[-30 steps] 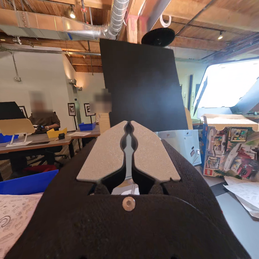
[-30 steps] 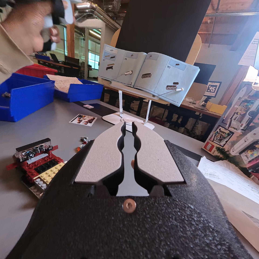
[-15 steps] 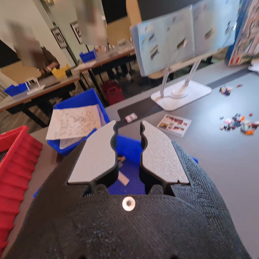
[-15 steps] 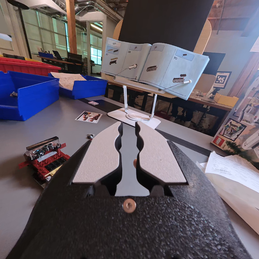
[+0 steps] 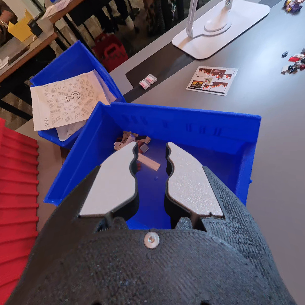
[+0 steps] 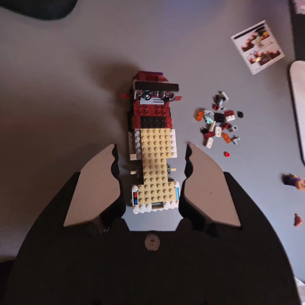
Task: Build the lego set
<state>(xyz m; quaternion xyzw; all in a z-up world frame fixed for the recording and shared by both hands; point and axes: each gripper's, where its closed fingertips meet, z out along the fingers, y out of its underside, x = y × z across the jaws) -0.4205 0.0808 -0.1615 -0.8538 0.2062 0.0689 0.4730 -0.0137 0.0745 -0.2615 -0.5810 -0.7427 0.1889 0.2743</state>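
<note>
Left wrist view, left to right: red ribbed bin [image 5: 16,189] at 9 o'clock; small blue bin [image 5: 69,66] at 11 o'clock, printed paper sheets [image 5: 66,102] lying in it; large blue bin [image 5: 198,122] at centre, directly under the left gripper [image 5: 151,146], whose jaws stand narrowly apart with nothing between the pads. On the bin floor, a heap of tan and brown bricks [image 5: 128,142] at the far left corner, just off the left fingertip, and a flat tan plate [image 5: 149,162] lying between the fingers, below them and untouched. The bin's walls ring the fingertips on the far, left and right sides. At 1 o'clock on the grey table [image 5: 264,115]: two small clear cases [image 5: 148,81], a sticker sheet [image 5: 212,80], a white stand base [image 5: 221,28]; loose parts [image 5: 295,62] at 2 o'clock. Right wrist view: right gripper [image 6: 151,146] spread wide, looking straight down over a part-built brick model [image 6: 155,140], tan plates near, dark red cab at 12 o'clock; the model's rear lies between the fingers, pads clear of it on both sides. Scattered small pieces [image 6: 217,120] at 2 o'clock, the sticker sheet [image 6: 257,47] at 1 o'clock, a purple piece [image 6: 293,180] at 3 o'clock. Only the left view shows the bins; only the right view shows the model.
</note>
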